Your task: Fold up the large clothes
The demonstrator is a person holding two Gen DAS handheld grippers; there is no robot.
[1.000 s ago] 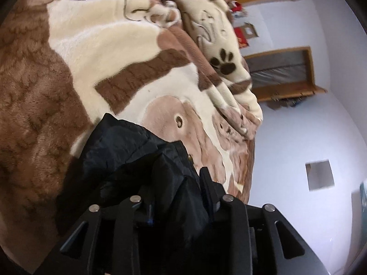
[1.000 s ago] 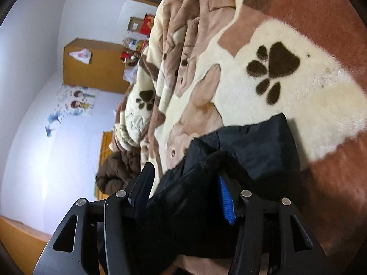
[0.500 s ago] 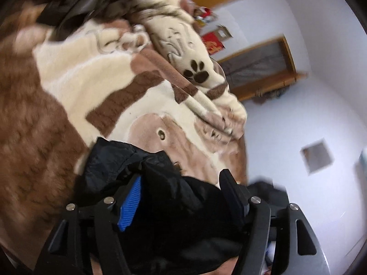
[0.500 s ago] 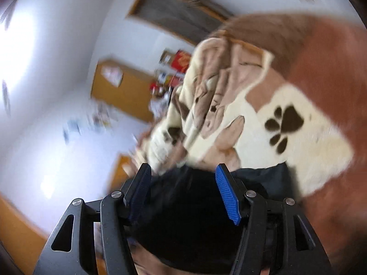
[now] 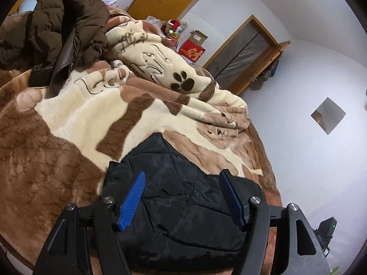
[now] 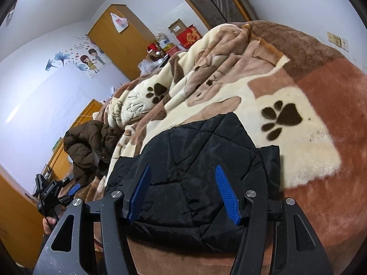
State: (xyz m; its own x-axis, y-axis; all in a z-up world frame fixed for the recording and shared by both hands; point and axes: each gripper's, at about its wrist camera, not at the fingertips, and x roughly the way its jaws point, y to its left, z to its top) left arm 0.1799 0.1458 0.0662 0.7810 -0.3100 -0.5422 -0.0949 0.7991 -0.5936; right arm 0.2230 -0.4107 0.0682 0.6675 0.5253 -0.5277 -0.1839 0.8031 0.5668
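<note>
The fingers (image 5: pixel 132 200) of the left gripper (image 5: pixel 183 200) stand spread with nothing pinched between the blue pads; the fingers (image 6: pixel 226 194) of the right gripper (image 6: pixel 183 193) are spread the same way and hold nothing. Just beyond and below both pairs lies the black quilted jacket (image 5: pixel 181 197), a compact, roughly rectangular bundle resting flat on the bed near its front edge, apart from the pads in both views (image 6: pixel 195 167). By its squared shape and both grippers standing clear of it, I judge this garment folded and set down.

Beneath it, spreading away from the fingers, is the brown and cream paw-print blanket (image 5: pixel 75 119), bunched into a ridge farther off. Beyond that ridge, far from the fingers, a brown puffer coat (image 5: pixel 59 29) lies in a loose heap, unfolded, likely the work that remains.

As for containers, a red cardboard box (image 5: pixel 191 50) and an open carton (image 6: pixel 177 28) sit past the bed; their contents cannot be made out.
</note>
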